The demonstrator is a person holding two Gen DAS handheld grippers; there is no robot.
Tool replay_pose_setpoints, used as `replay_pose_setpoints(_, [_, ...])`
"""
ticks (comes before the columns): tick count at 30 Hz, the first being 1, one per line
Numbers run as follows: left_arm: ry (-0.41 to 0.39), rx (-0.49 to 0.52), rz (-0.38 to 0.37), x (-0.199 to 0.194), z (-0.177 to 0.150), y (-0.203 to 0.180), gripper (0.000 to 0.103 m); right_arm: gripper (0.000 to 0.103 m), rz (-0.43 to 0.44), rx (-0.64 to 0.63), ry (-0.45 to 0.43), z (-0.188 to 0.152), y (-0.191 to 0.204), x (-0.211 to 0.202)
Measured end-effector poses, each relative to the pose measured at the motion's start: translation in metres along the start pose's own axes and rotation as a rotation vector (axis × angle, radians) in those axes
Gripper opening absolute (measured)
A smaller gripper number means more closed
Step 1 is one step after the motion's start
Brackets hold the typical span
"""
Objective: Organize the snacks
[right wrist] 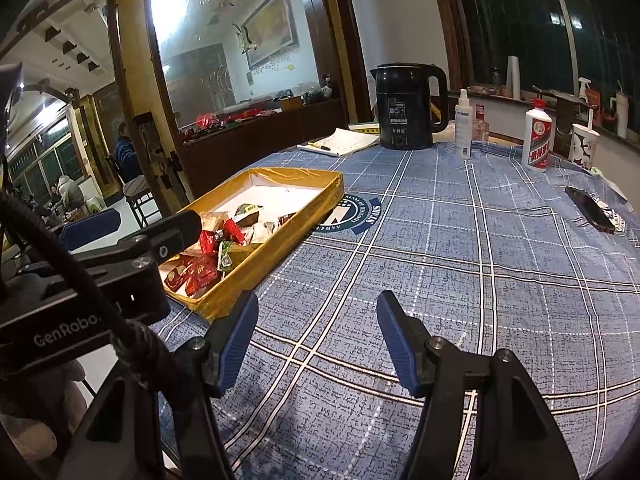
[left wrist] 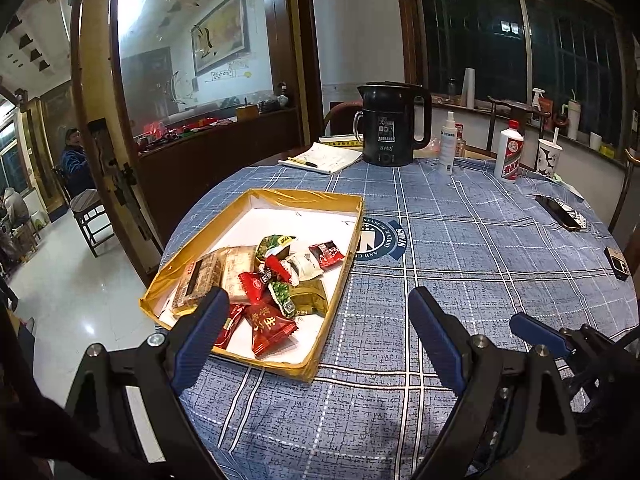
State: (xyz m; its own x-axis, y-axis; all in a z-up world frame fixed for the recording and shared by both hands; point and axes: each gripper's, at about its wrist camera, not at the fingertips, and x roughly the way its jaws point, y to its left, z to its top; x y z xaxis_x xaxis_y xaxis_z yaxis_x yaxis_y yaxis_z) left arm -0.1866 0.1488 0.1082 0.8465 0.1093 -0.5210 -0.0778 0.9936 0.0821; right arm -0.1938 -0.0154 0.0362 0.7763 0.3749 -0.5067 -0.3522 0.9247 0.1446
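A shallow yellow cardboard tray [left wrist: 304, 196] [right wrist: 296, 174] with a white floor lies on the left of the blue checked tablecloth [left wrist: 460, 248]. Its near half holds a heap of wrapped snacks [left wrist: 272, 280] [right wrist: 224, 240] in red, green, white and brown wrappers. My left gripper [left wrist: 320, 304] stands wide open with nothing between its fingers. Its left finger hangs over the tray's near end, its right finger over bare cloth. My right gripper [right wrist: 318, 300] is open and empty above the cloth, just right of the tray's near corner. The left gripper's body shows at the left of the right wrist view.
At the table's far side stand a black kettle [left wrist: 394, 128], an open notebook with a pen [left wrist: 320, 158], a spray bottle [left wrist: 448, 144], a white bottle with a red label [left wrist: 510, 152] and a paper cup [left wrist: 548, 156]. A phone [left wrist: 558, 212] lies at the right. People sit beyond the table's left edge.
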Motion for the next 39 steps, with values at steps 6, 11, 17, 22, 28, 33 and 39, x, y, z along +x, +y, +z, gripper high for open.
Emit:
replay_pose_setpoints(6, [0.001,-0.022,-0.013,0.002,-0.002,0.005,0.091,0.062,-0.006,-0.020,0.014,-0.002,0.006,0.004])
replay_pose_setpoints(11, [0.012,-0.029,-0.025,0.004,-0.005,0.007,0.091,0.063,-0.009,-0.030,0.026,-0.003,0.009,0.007])
replay_pose_setpoints(17, [0.018,-0.043,-0.033,0.006,-0.006,0.011,0.091,0.063,-0.014,-0.047,0.040,-0.005,0.015,0.012])
replay_pose_setpoints(22, [0.023,-0.055,-0.035,0.007,-0.007,0.014,0.091,0.063,-0.015,-0.049,0.048,-0.007,0.017,0.015])
replay_pose_setpoints(28, [0.025,-0.058,-0.035,0.009,-0.008,0.015,0.091,0.064,-0.016,-0.053,0.055,-0.008,0.017,0.017])
replay_pose_setpoints(33, [0.038,-0.062,-0.040,0.011,-0.010,0.017,0.091,0.065,-0.016,-0.055,0.063,-0.010,0.018,0.019])
replay_pose_setpoints(39, [0.046,-0.074,-0.045,0.014,-0.012,0.019,0.091,0.065,-0.022,-0.058,0.069,-0.010,0.020,0.022])
